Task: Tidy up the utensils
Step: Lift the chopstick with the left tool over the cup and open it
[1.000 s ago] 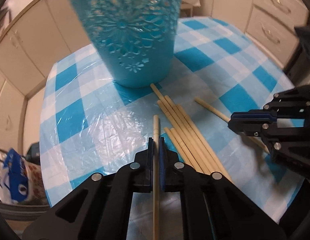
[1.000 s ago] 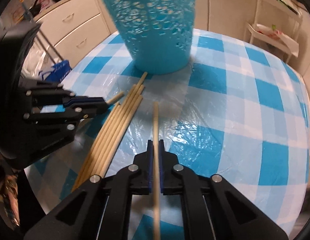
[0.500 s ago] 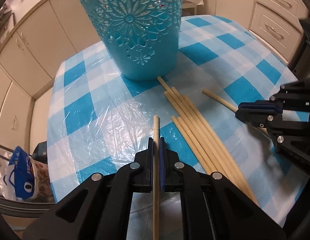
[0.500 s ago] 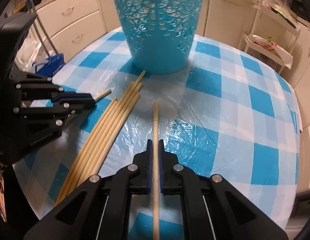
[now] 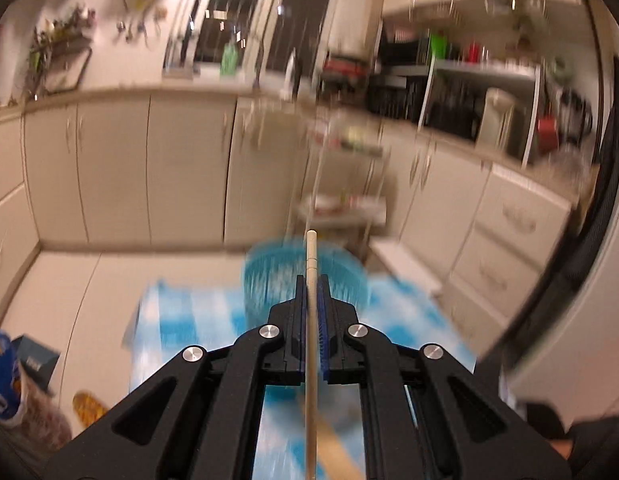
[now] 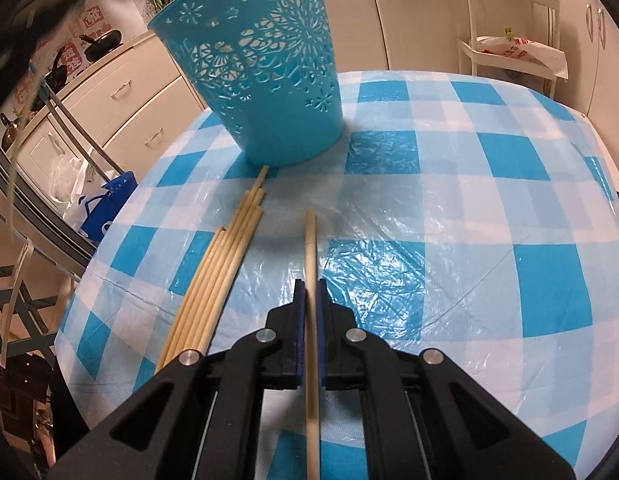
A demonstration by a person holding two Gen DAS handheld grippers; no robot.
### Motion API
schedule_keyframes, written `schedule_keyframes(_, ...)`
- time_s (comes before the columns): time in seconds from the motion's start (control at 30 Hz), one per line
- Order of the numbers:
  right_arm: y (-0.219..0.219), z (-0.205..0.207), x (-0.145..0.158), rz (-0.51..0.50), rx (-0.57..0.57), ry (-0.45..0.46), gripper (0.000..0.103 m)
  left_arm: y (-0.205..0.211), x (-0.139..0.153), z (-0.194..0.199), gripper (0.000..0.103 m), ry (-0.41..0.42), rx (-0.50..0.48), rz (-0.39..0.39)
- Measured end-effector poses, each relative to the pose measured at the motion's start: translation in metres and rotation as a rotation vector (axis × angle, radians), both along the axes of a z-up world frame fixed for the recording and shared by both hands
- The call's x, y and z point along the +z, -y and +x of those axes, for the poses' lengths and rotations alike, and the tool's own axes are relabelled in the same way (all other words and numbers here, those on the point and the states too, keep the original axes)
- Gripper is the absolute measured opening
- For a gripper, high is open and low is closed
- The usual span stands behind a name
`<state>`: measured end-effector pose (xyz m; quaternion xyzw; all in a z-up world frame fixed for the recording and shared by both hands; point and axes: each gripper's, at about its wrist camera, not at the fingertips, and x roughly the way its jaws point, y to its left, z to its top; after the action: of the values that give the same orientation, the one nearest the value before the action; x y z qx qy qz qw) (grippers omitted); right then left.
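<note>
Barely begun: nothing visibly binned yet.
Both grippers, left (image 5: 310,280) and right (image 6: 310,284), clamp one chopstick each (image 5: 310,320) (image 6: 310,320); five sticks (image 6: 217,276) lie beside the basket (image 6: 265,76).

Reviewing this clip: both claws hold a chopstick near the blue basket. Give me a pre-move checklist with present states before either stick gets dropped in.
1. Left claw shut on its chopstick: ok.
2. Right claw shut on its chopstick: ok.
3. Blue basket upright on the checked tablecloth: ok.
4. Basket opening unobstructed: cannot tell, the inside is not visible.
5. Left stick lined up over the rim: cannot tell, the left wrist view is motion-blurred.
6. Loose chopsticks lying clear of the right claw: ok.
</note>
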<state>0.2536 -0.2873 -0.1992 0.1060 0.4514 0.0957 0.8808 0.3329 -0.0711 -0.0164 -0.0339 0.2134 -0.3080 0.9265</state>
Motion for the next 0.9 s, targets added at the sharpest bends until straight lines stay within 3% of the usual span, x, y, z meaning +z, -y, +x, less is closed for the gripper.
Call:
schedule_keyframes(0.17,0.004,-0.001,-0.001,0.023,-0.001,-0.001,0.006,0.021,0.037,0.029,0.005,0.133,0.015,-0.092)
schedule_keyframes(0.37,0.009,-0.001,-0.002,0.049,-0.001,-0.003,0.006,0.049,0.051,0.078,0.005,0.205,0.063,-0.173)
schedule_keyframes(0.6,0.017,-0.001,-0.004,0.104,-0.004,-0.009,0.006,0.067,0.023,0.119,0.005,0.197,0.135,-0.156)
schedule_keyframes(0.9,0.019,-0.001,-0.006,0.138,-0.006,-0.013,0.006,0.068,0.001,0.123,0.005,0.186,0.152,-0.107)
